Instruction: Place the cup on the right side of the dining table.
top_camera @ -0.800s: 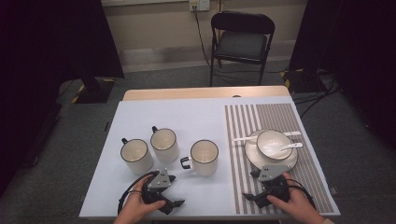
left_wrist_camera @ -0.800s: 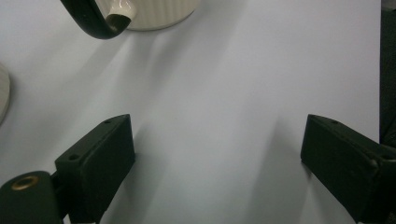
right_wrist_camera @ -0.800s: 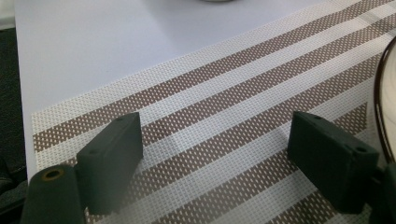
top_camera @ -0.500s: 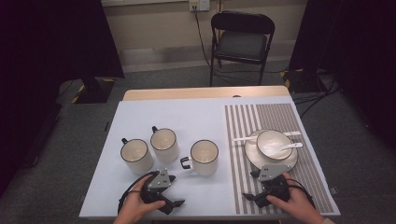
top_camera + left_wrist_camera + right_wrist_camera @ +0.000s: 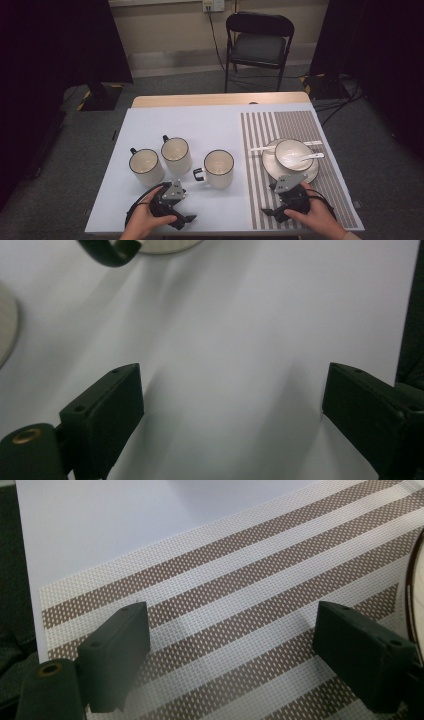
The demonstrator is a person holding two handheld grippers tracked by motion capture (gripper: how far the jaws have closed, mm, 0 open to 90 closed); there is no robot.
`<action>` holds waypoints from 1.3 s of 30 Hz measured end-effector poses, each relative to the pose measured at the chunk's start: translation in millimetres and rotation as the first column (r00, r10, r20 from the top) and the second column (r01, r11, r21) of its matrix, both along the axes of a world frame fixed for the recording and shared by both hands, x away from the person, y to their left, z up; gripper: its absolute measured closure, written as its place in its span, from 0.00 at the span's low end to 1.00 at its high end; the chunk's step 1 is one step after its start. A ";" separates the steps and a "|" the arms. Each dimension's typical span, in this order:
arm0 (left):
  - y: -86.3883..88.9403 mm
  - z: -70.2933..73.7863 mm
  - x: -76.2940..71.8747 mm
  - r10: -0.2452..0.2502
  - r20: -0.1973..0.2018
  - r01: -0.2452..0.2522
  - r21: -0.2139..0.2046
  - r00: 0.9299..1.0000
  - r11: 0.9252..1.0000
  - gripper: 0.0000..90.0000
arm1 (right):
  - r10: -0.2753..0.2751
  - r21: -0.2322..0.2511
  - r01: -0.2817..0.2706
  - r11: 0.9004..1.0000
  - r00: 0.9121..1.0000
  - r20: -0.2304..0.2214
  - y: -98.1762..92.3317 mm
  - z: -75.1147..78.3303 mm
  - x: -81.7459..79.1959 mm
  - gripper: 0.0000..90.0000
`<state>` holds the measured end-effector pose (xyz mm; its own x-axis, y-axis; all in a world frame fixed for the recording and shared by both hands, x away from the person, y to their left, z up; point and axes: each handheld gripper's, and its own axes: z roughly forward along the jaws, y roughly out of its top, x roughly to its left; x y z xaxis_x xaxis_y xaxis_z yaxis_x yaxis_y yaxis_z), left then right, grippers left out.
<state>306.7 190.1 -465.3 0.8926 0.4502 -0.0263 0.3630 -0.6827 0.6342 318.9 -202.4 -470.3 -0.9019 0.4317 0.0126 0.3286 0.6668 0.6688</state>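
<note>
on the desk [image 5: 220, 120] three mugs stand in a loose row across the left half: the left mug [image 5: 146, 166], the middle mug [image 5: 176, 154] just beside it and a little farther back, and the right mug [image 5: 218, 168] apart from them toward the centre. a striped mat [image 5: 295, 125] covers the right part of the desk. on it lies a plate [image 5: 270, 167], with a bowl [image 5: 293, 154] on the plate and a spoon [image 5: 305, 157] in the bowl. the left tool [image 5: 176, 196] sits in front of the mugs near the desk's front edge, the right tool [image 5: 289, 186] in front of the plate. a chair [image 5: 259, 45] stands behind the desk.
</note>
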 end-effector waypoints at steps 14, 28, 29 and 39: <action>0.2 14.8 10.7 0.027 -0.023 -0.026 0.028 0.999 0.999 0.17 | 0.018 -0.034 -0.019 0.999 1.000 -0.021 5.4 12.7 8.3 0.16; -1.7 21.8 22.5 0.048 -0.029 -0.047 0.040 0.998 0.998 0.17 | 0.043 -0.070 -0.047 0.996 0.998 -0.055 13.2 12.7 16.0 0.16; -1.7 22.1 23.3 0.047 -0.030 -0.045 0.042 0.998 0.998 0.17 | 0.042 -0.072 -0.045 0.996 0.998 -0.053 14.3 13.0 16.6 0.16; -2.3 26.7 30.7 0.057 -0.036 -0.056 0.037 0.998 0.998 0.17 | 0.051 -0.082 -0.056 0.995 0.997 -0.054 23.6 20.9 23.5 0.16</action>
